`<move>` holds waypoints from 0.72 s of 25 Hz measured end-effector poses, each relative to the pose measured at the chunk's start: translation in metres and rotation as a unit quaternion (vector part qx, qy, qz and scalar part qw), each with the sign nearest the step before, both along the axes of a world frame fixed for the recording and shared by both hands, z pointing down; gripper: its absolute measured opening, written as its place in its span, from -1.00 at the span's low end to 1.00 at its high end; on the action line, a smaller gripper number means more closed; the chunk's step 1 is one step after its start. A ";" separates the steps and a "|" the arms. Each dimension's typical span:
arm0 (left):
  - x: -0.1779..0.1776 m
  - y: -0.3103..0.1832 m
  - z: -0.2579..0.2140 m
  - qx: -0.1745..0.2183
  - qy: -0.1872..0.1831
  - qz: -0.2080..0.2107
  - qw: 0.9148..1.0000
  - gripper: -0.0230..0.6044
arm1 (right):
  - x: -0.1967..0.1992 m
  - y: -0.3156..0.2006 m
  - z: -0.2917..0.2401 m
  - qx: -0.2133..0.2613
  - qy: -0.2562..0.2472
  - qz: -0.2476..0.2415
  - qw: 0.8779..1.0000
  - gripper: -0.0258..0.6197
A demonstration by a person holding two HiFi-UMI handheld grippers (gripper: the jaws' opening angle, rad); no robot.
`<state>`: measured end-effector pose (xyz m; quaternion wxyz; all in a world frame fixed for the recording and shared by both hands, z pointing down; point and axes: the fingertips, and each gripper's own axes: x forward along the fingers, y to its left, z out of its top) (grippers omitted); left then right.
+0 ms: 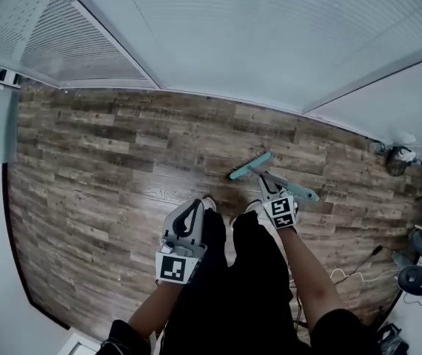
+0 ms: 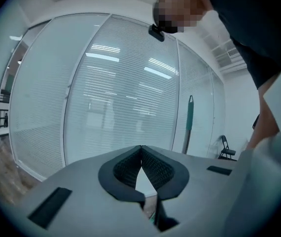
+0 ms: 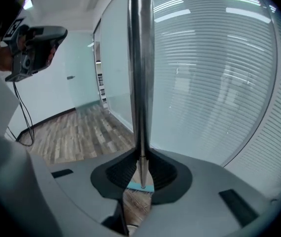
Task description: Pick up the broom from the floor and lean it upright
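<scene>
The broom has a teal head that rests on the wood floor, and a metal handle that rises steeply from it. My right gripper is shut on the handle. In the right gripper view the pole stands between the pads, and the teal head shows below them. A teal grip section juts out to the right of the gripper. My left gripper hangs beside my left leg, shut and empty, its tips touching. The broom's teal grip stands to its right in the left gripper view.
A glass wall with blinds runs along the far side of the wood floor. Cables and dark equipment lie at the right. A black chair stands by the far wall. My dark trousers fill the lower middle.
</scene>
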<state>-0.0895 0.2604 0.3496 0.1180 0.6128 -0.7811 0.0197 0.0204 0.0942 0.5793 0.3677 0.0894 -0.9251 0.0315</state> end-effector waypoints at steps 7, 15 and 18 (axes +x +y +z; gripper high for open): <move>-0.018 0.009 -0.093 0.113 0.004 -0.017 0.993 -0.87 | 0.019 0.001 -0.098 0.006 -0.062 0.077 0.995 -0.67; -0.024 0.019 -0.129 0.132 -0.031 -0.010 0.991 -0.87 | 0.055 -0.009 -0.140 0.036 -0.089 0.137 0.986 -0.67; -0.017 0.018 -0.134 0.144 -0.028 0.012 0.989 -0.87 | 0.063 -0.009 -0.150 0.047 -0.100 0.164 0.980 -0.67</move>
